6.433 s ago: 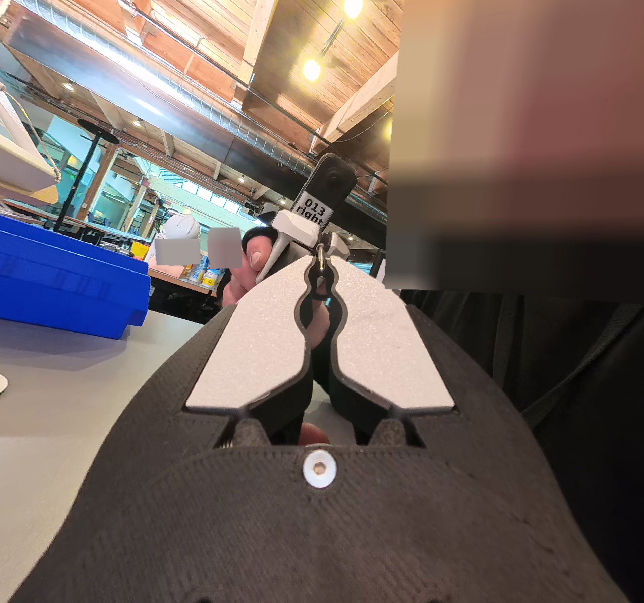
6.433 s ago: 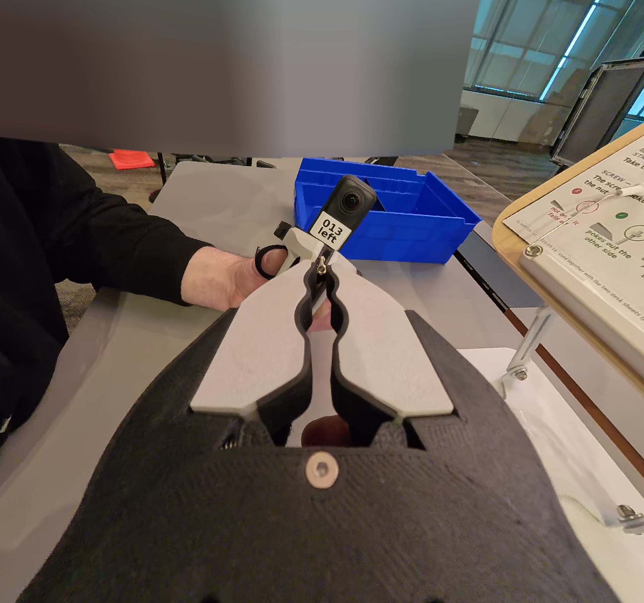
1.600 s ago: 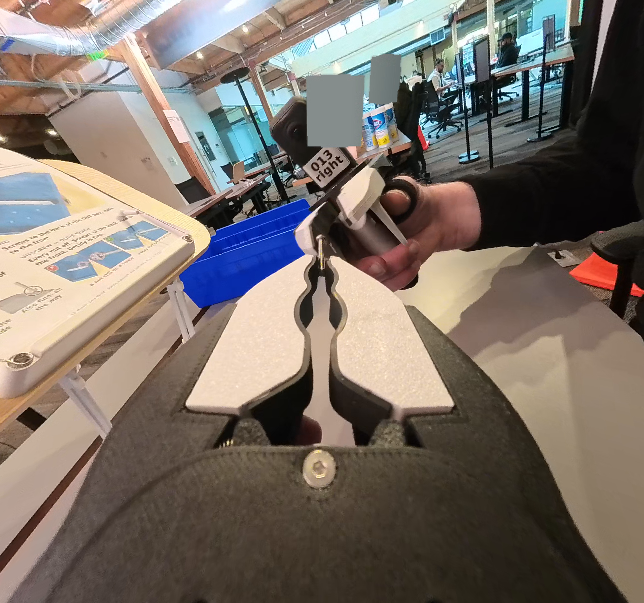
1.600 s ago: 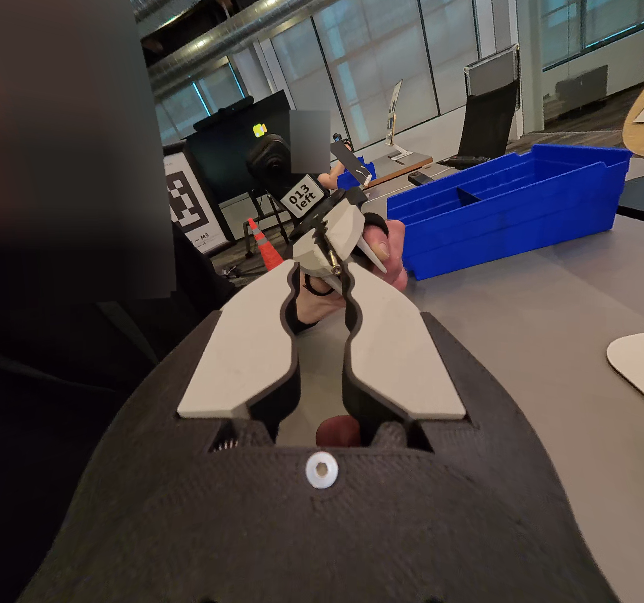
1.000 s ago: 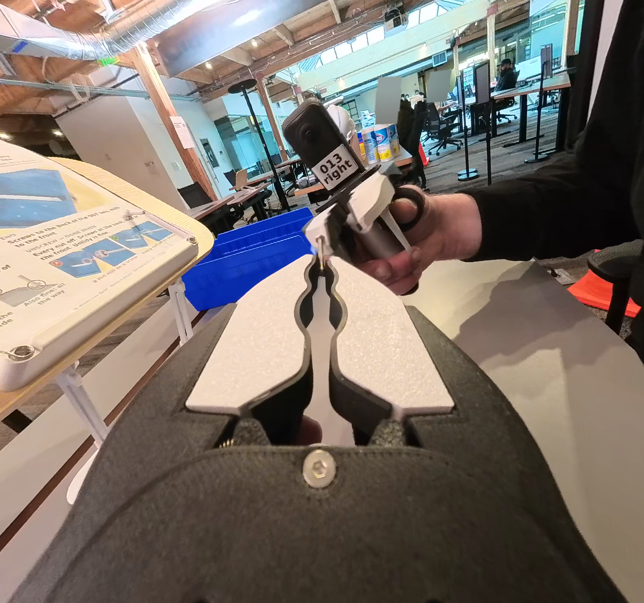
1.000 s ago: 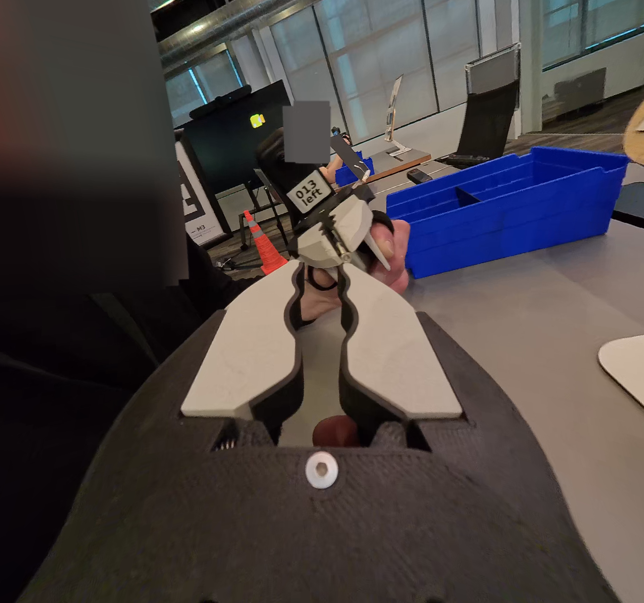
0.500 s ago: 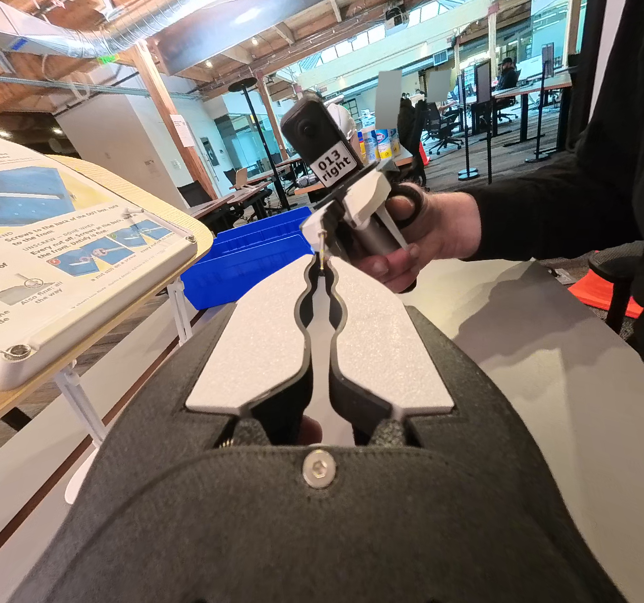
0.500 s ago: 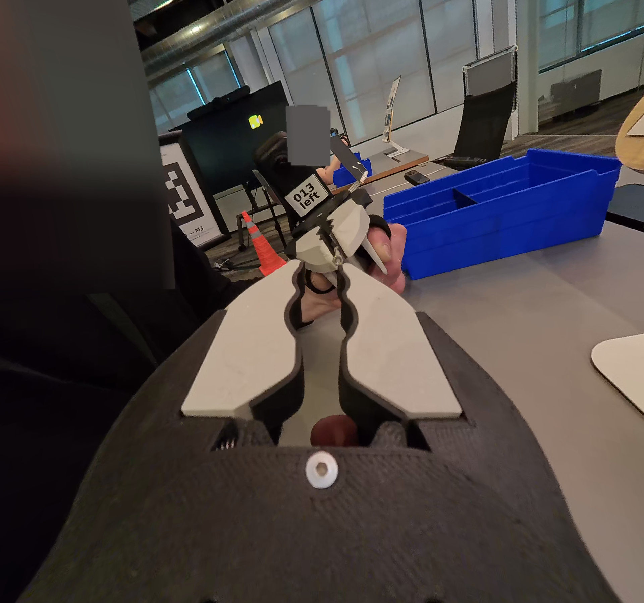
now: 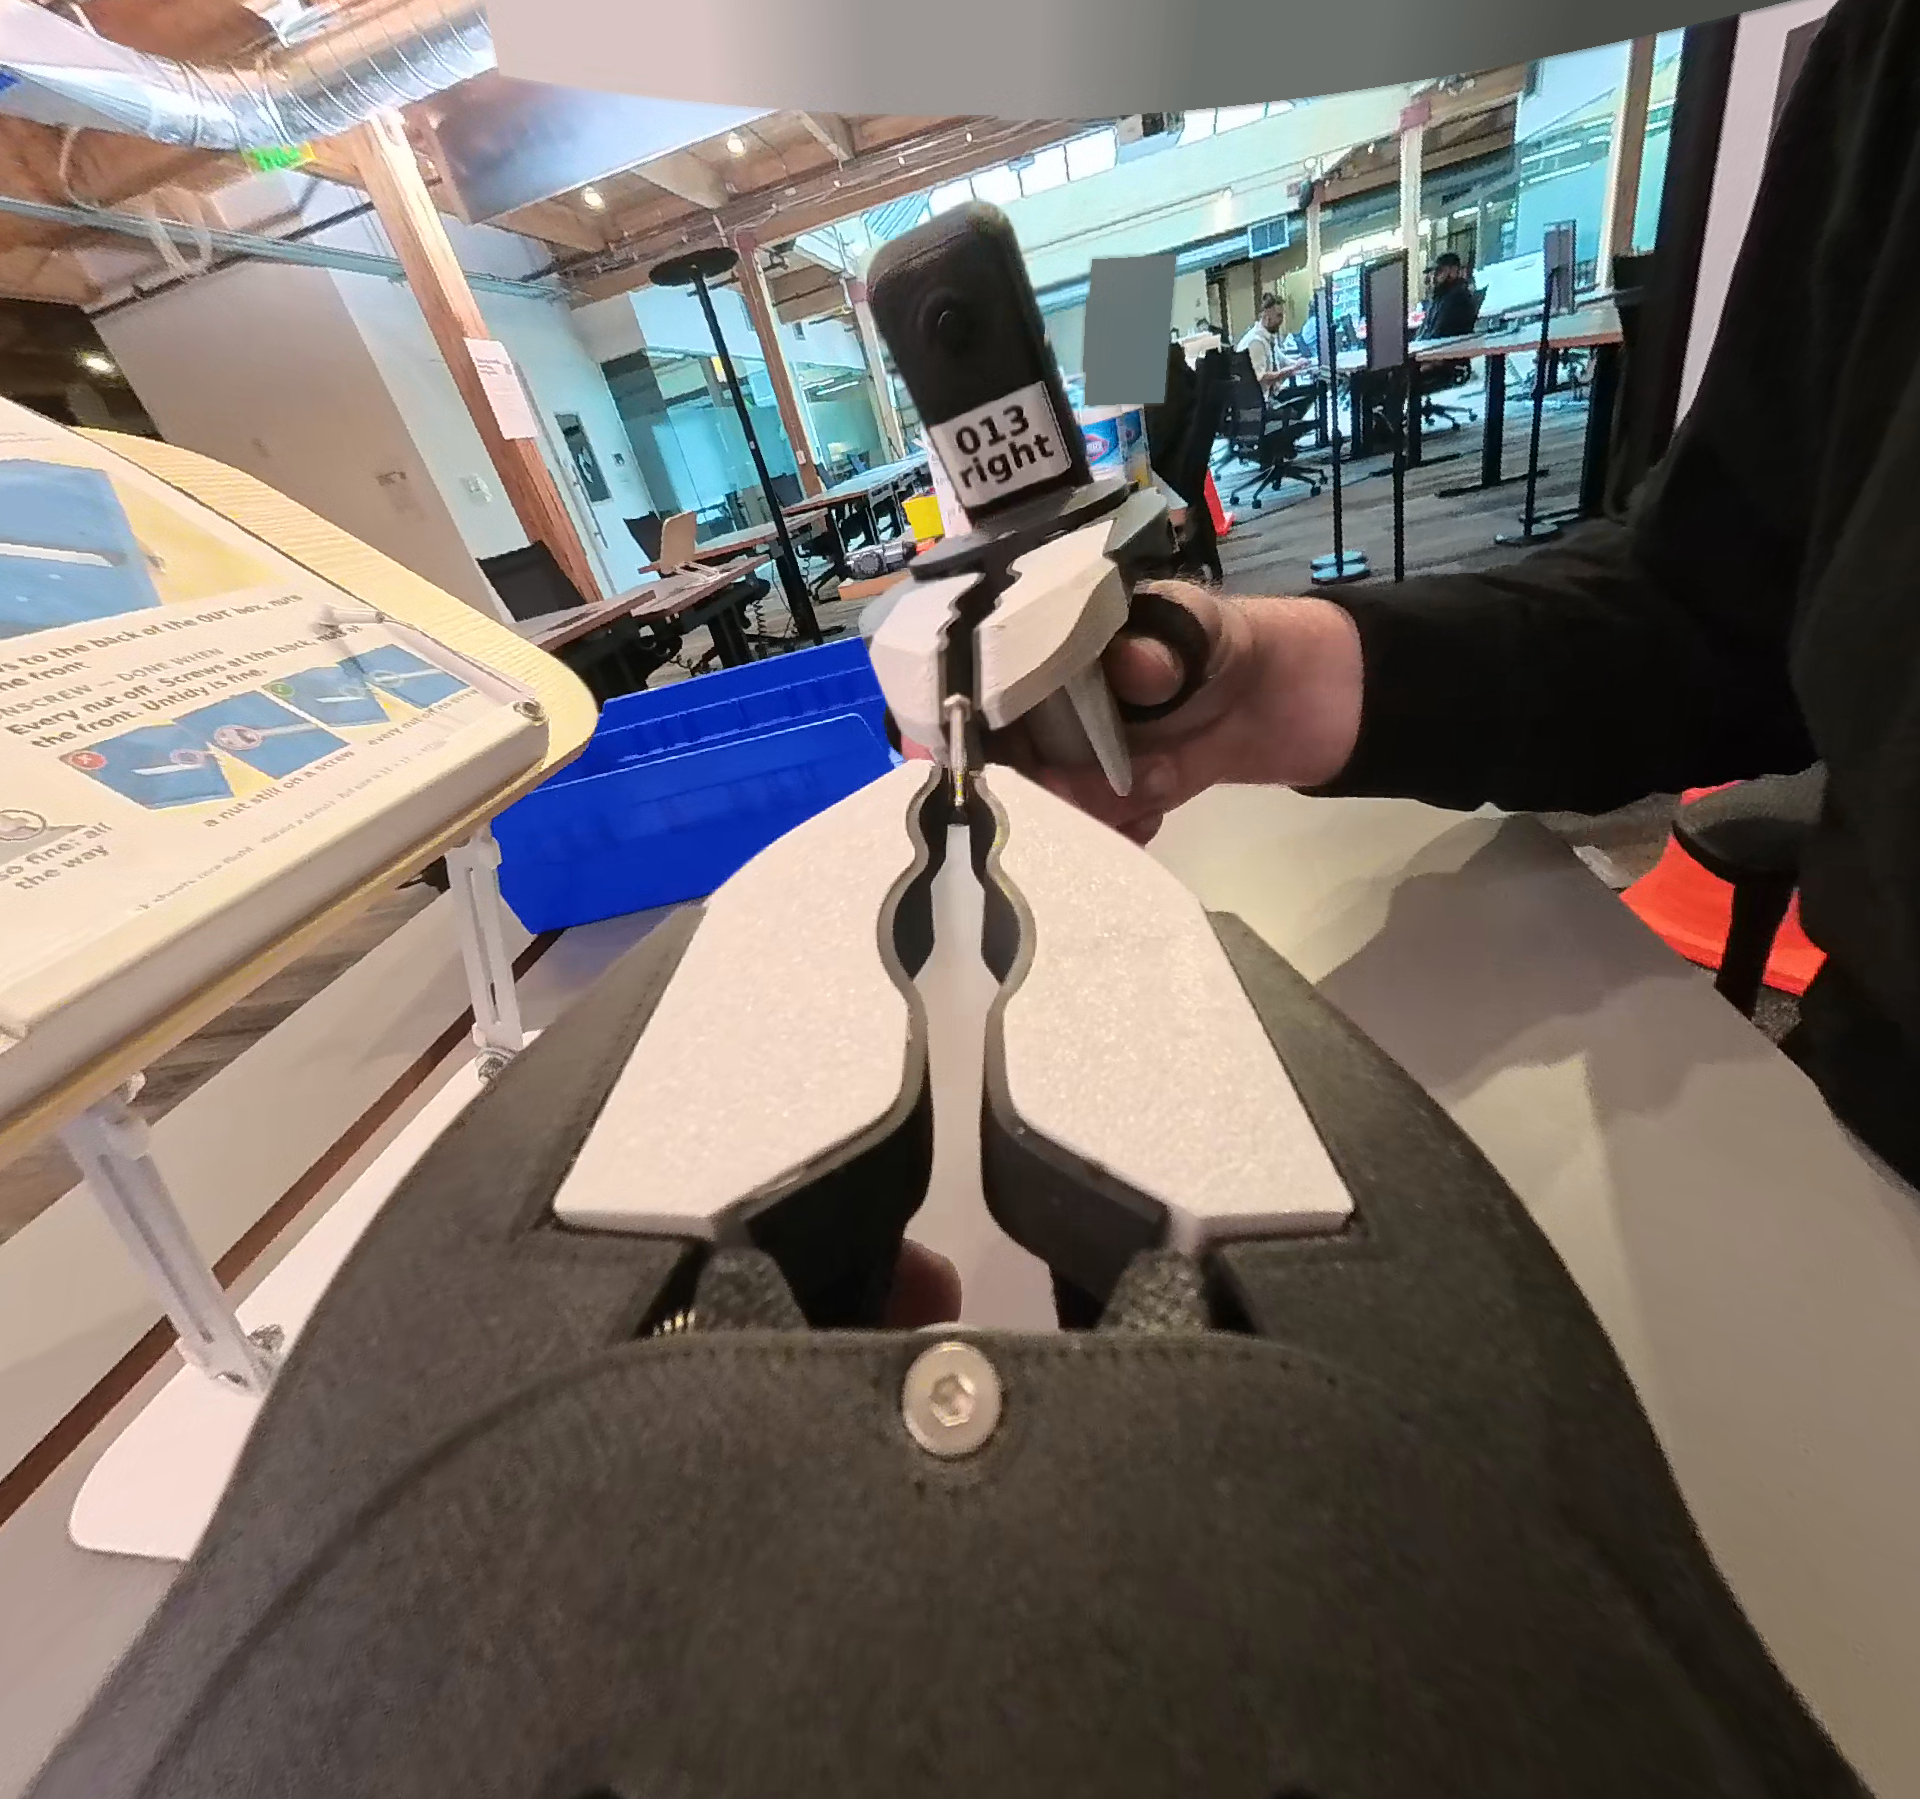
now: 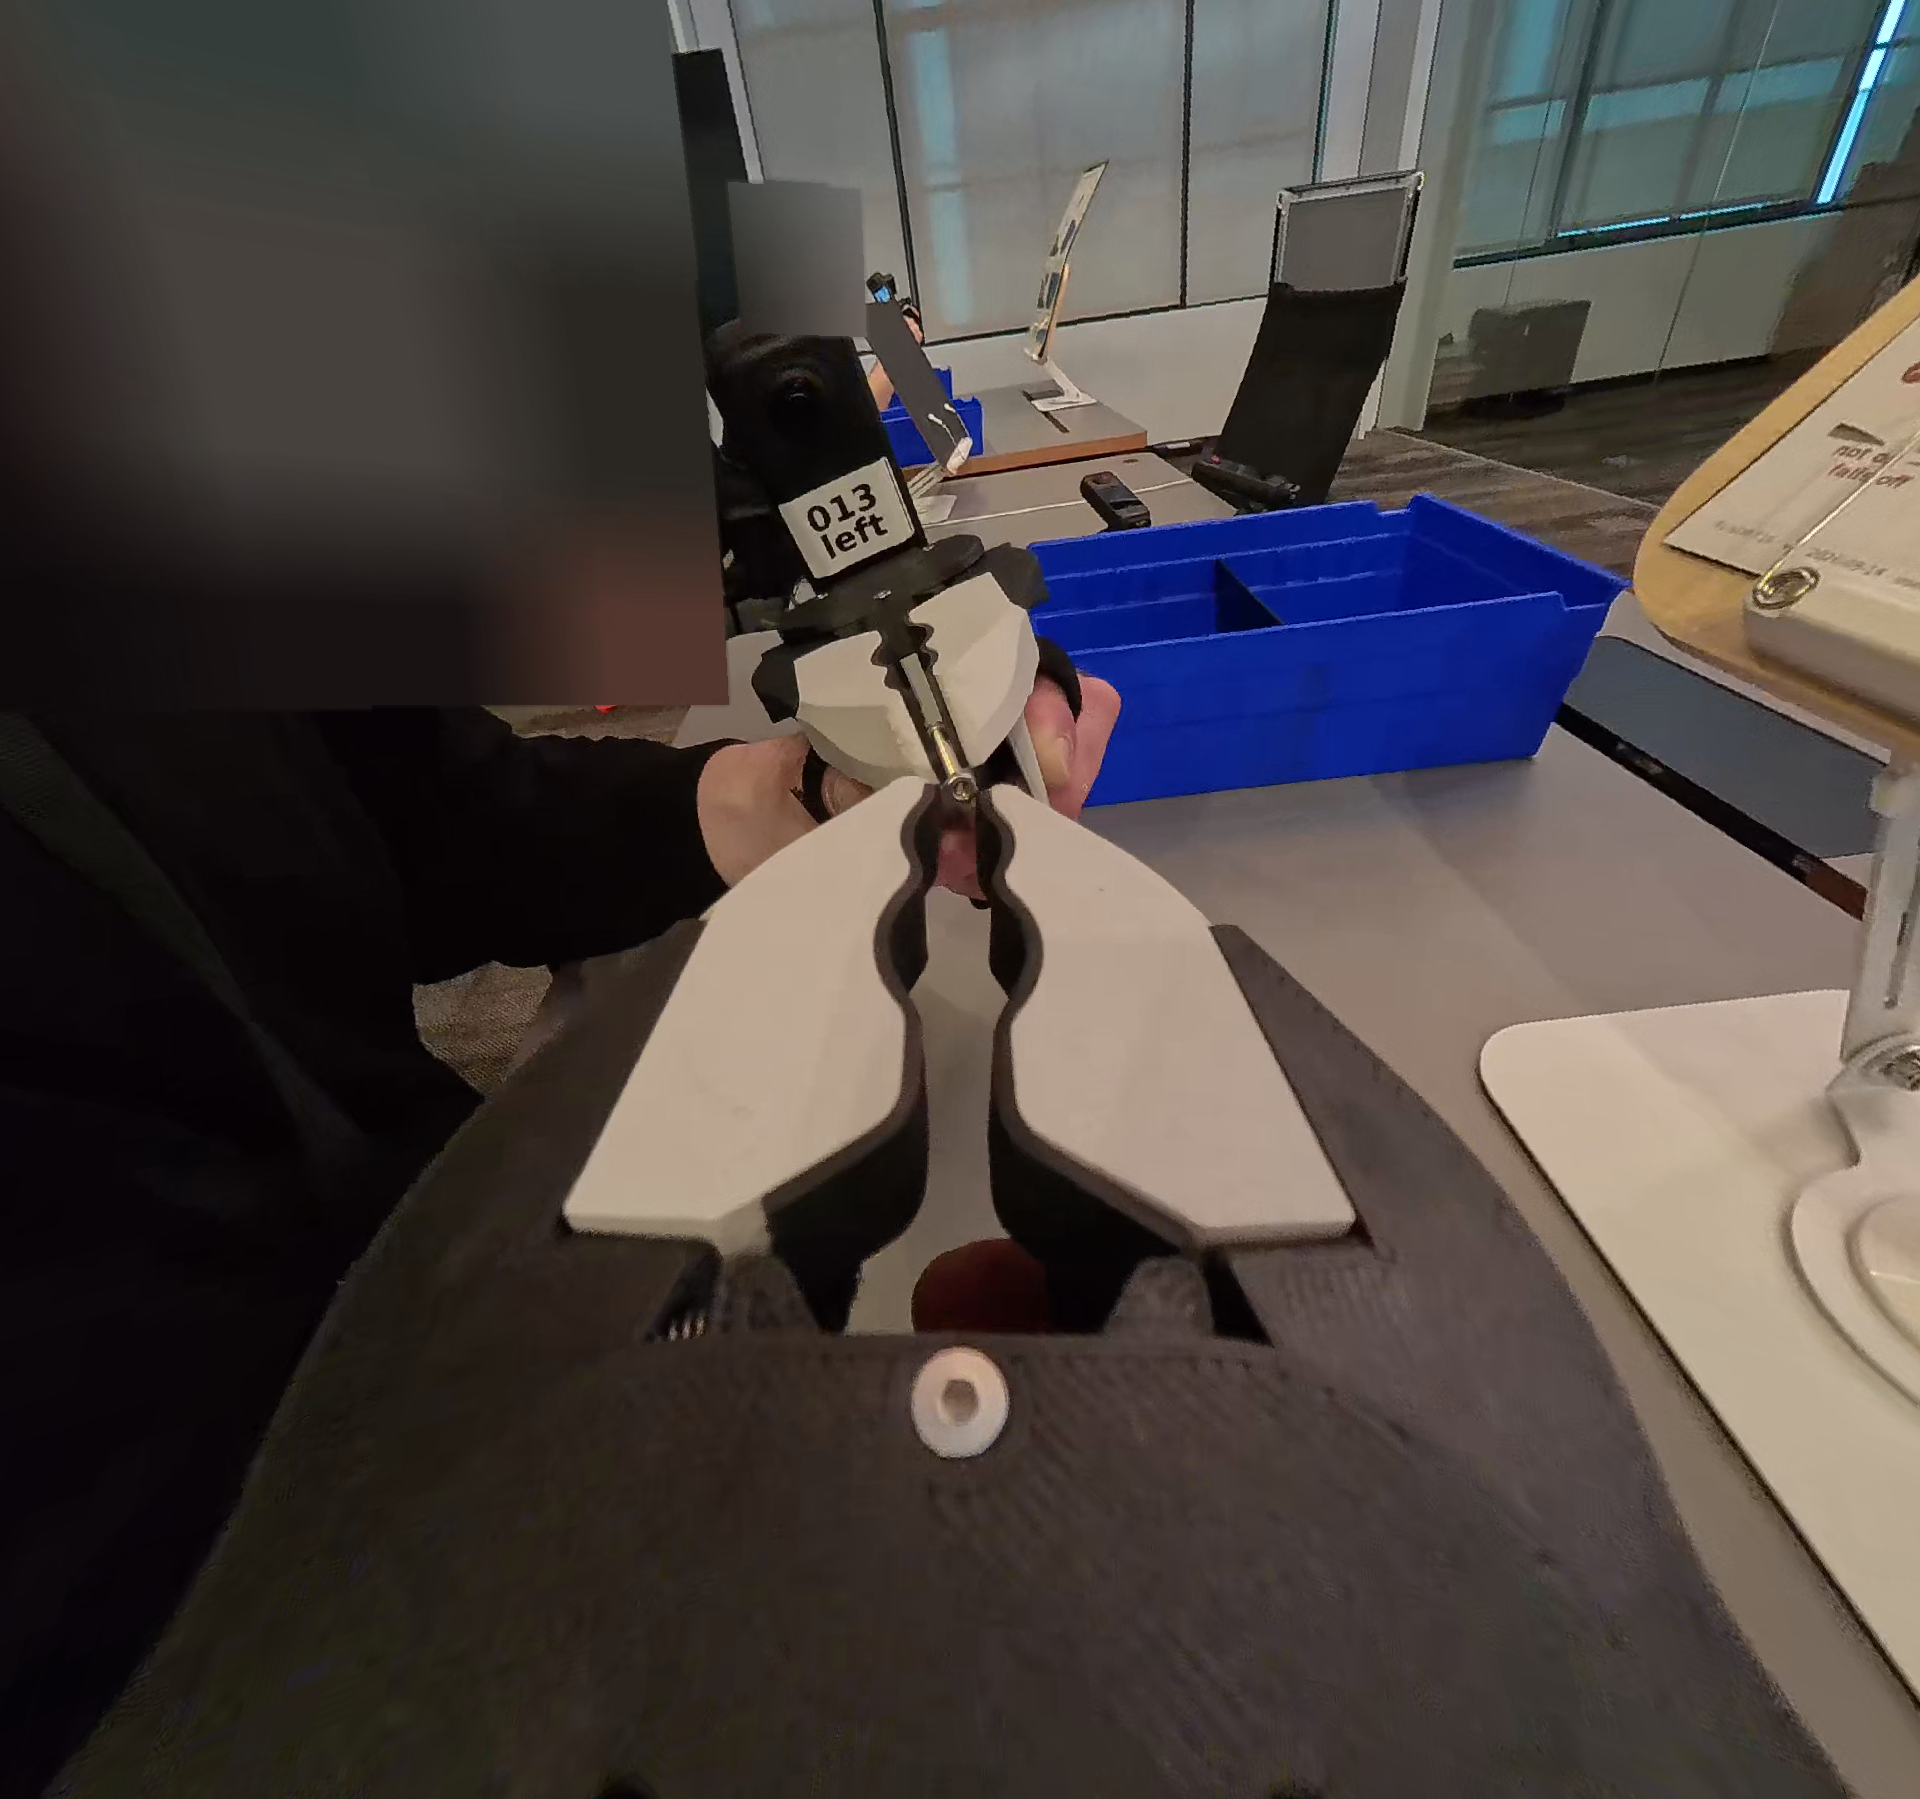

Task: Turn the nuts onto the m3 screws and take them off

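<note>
My left gripper (image 9: 956,799) is shut on a thin M3 screw (image 9: 954,752) that sticks out past its tips. In the right wrist view the screw (image 10: 930,710) runs out of the left gripper (image 10: 920,747) toward me. A small nut (image 10: 958,788) sits on the screw's end. My right gripper (image 10: 956,795) is shut on this nut at its fingertips. In the left wrist view the right gripper (image 9: 951,710) stands upright in a hand, tips down on the screw. Both grippers meet tip to tip above the grey table (image 10: 1455,876).
A blue divided bin (image 10: 1299,700) stands on the table behind the grippers and also shows in the left wrist view (image 9: 707,783). An instruction board (image 9: 208,710) on a white stand (image 10: 1662,1178) rises at the table's side. An orange cone (image 9: 1704,918) lies on the floor.
The grippers stay tip to tip on the screw. The right gripper has rolled to stand more upright, and both views have swung toward the blue bin and the board.
</note>
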`<state>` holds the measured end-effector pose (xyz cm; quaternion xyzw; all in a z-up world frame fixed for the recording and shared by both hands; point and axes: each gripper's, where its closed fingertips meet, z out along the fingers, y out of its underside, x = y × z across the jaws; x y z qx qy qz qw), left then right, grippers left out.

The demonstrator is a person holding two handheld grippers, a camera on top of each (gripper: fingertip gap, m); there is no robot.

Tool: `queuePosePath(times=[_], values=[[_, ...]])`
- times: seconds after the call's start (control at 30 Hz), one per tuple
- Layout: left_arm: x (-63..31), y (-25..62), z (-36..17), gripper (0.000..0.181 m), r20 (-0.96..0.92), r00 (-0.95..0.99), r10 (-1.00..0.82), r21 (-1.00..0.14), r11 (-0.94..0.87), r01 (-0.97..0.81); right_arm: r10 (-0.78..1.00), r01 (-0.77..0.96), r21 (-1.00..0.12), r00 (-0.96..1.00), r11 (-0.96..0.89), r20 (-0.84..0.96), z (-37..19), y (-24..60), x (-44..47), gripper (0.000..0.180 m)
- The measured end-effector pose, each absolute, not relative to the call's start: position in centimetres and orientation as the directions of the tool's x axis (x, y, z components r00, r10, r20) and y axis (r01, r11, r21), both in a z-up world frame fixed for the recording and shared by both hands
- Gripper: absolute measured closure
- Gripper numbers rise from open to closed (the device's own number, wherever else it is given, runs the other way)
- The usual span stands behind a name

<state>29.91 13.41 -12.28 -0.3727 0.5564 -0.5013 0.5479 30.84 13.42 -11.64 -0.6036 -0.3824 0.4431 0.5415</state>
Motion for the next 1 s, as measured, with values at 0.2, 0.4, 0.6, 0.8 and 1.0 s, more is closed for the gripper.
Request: queuePosePath(times=[0.2,0.4,0.6,0.8,1.0], values=[[29.97,13.28,-12.52,0.178,-0.242,-0.131,-0.962,-0.966,0.226,0.123,0.945,-0.031,-0.989,0.292,-0.145,-0.148,-11.53,13.37,30.65,0.169],[30.04,13.18,-12.58,0.178,-0.246,-0.131,-0.960,-0.965,0.231,0.121,0.945,-0.007,-0.989,0.294,-0.148,-0.144,-11.80,13.38,30.59,0.174],[30.00,13.11,-12.46,0.177,-0.228,-0.140,-0.964,-0.969,0.210,0.131,0.946,-0.007,-0.993,0.301,-0.121,-0.118,-11.59,13.33,30.56,0.174],[30.05,13.20,-12.39,0.162,-0.172,-0.159,-0.972,-0.979,0.151,0.139,0.947,0.001,-0.996,0.310,-0.084,-0.080,-11.32,13.25,30.65,0.174],[30.24,13.48,-12.71,0.153,-0.048,-0.215,-0.976,-0.992,0.020,0.128,0.950,0.042,-0.999,0.314,-0.014,-0.001,-10.86,12.97,30.77,0.174]])
